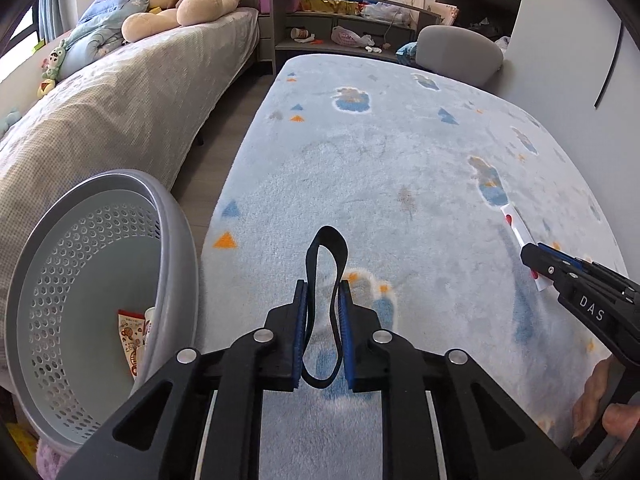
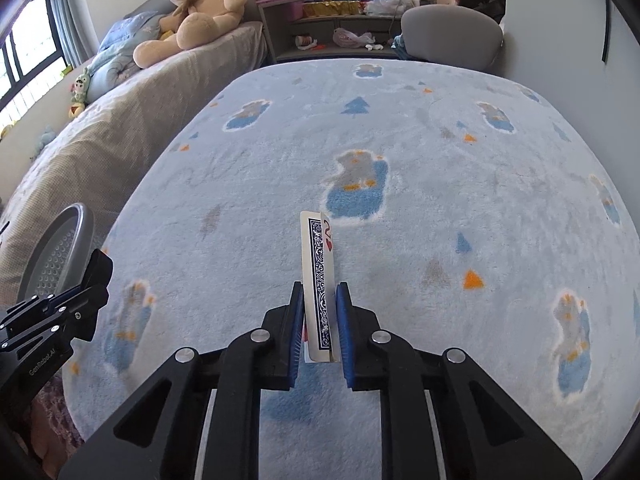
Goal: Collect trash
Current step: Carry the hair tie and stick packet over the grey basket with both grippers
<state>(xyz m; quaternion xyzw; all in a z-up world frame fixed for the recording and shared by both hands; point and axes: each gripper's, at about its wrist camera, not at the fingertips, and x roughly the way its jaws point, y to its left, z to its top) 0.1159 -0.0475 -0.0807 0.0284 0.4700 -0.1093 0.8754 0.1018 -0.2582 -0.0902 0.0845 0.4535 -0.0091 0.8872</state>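
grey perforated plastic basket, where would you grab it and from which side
Grip the thick rolled rim of the grey perforated plastic basket, on the edge beside the pale blue rug, coming from above. The basket tilts, so that smooth lip is exposed, and the wall below curves away.

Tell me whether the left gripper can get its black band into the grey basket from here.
Probably yes: the left gripper, shut on the black band, has the grey basket open beside it, with nothing between.
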